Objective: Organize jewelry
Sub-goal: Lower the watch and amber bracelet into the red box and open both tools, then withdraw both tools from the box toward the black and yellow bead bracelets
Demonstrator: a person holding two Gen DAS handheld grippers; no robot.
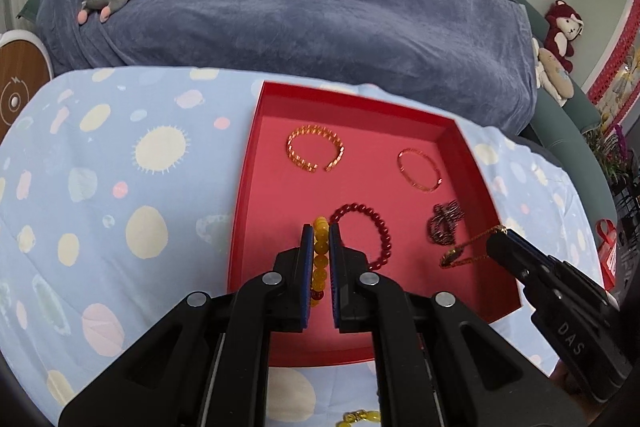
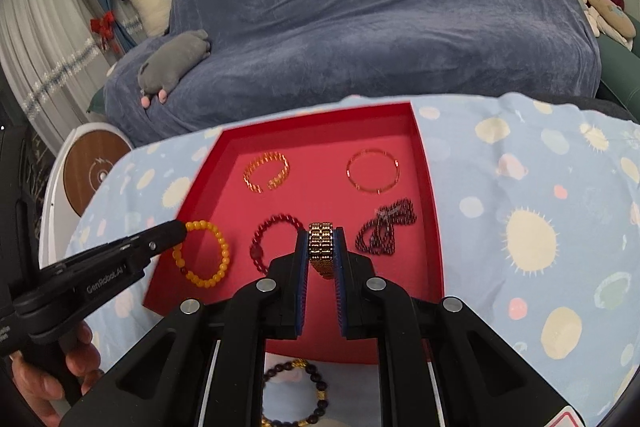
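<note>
light: even, soft indoor | shadows: faint | blur: slight | edges: fisheye-bent, dark corners

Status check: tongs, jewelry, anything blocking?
Left tongs shut on yellow bead bracelet. Right tongs shut on gold link band. Both over red tray. Nothing blocking.

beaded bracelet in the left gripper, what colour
Yellow-amber bracelet, clearest in the right wrist view.

Matt red tray (image 2: 430, 219) on soft printed cloth (image 2: 520, 187)

Glossy yellow bead bracelet (image 2: 218, 259), shiny gold metal link band (image 2: 322, 247), matt black plastic grippers; plush blue blanket (image 2: 360, 19) on the far side.
</note>
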